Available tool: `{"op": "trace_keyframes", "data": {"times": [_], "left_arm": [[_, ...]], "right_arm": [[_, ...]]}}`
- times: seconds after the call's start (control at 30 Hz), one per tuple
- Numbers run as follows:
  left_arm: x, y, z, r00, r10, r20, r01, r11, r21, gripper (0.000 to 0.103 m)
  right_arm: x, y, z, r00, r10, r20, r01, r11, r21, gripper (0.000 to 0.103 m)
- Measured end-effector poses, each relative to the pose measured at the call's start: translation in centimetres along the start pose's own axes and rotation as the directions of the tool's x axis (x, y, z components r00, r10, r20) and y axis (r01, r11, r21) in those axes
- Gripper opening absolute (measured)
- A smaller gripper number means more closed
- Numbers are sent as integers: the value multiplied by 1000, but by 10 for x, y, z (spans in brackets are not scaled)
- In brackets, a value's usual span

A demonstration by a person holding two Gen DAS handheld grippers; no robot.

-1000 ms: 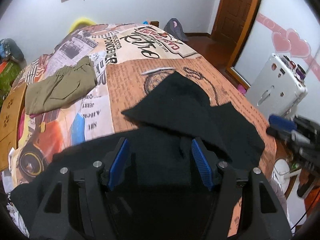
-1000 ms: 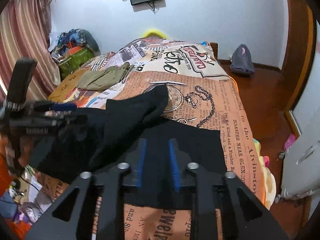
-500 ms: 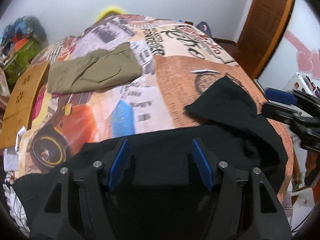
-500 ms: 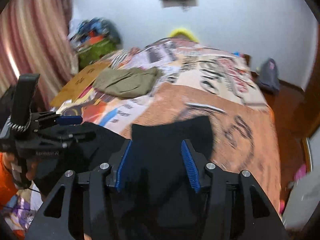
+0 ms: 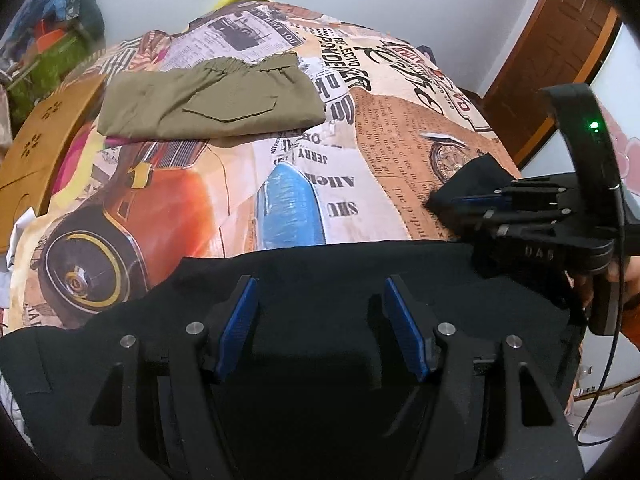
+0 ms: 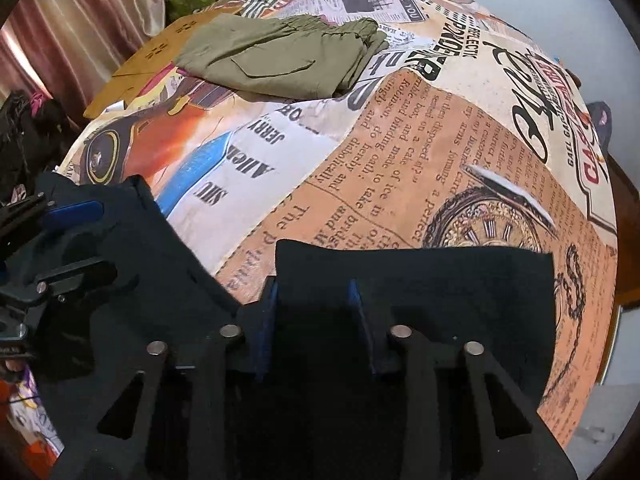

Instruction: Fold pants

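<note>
The bed (image 5: 248, 184) carries black pants (image 5: 320, 280) along its near edge and folded olive pants (image 5: 208, 100) toward its far side. The left gripper (image 5: 320, 316) hangs spread above the black cloth; the right gripper (image 6: 314, 312) clamps a raised fold.

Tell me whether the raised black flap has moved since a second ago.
Yes. The black pants flap has come off the pocket-watch print toward the near bed edge.

Black pants (image 5: 320, 276) run under both claws (lower edge cut off).
</note>
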State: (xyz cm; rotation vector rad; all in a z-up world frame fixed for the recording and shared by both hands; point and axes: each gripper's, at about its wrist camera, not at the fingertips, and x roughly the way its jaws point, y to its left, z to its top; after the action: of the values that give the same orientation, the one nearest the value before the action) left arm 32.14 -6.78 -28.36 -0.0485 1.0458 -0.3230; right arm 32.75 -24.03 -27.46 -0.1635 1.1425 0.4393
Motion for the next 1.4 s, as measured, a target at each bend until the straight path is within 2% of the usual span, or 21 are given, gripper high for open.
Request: {"op": "trace_keyframes", "data": {"times": [0.03,0.1,0.27,0.37,0.5,0.6,0.73,0.87,1.13,1.3,1.4], "left_arm": [[0,0,0,1000,-4,1,4,1000,-1,65],[-1,-2,0,1000,-1,4,1,1000,0,65],[-16,-11,1,1000,8,27,-9,1000,26,65],[-29,-22,2,999,8,45,-10,999,44,65],[-46,-42,2,998,-2,64,-3,997,75,65],[-55,-62,-1,998,-12,67,4,994,110,65],[-64,-89,-12,998,-32,55,23,987,159,65],[-66,-118,-30,998,-59,17,54,977,208,65],[-53,-161,-71,994,-82,-75,100,955,279,65],[-45,-173,-90,988,-97,-119,130,943,305,65],[-41,-178,-99,986,-101,-130,139,938,318,65]], "right_arm": [[-3,0,-1,1000,-23,9,23,1000,-11,9],[-10,-1,-3,998,-38,43,38,999,-12,8],[-48,-11,-13,987,-33,160,25,998,51,8],[-89,-25,-26,965,-40,259,11,993,114,8],[-138,-39,-51,930,-91,357,24,982,187,8],[-166,-52,-78,907,-134,399,38,970,241,7],[-185,-68,-123,891,-190,412,55,947,318,7],[-184,-81,-165,898,-209,387,46,920,390,7],[-143,-101,-240,928,-185,323,-20,842,540,7],[-120,-113,-269,941,-138,309,-83,791,606,7],[-110,-112,-277,944,-120,308,-103,778,620,7]]}}
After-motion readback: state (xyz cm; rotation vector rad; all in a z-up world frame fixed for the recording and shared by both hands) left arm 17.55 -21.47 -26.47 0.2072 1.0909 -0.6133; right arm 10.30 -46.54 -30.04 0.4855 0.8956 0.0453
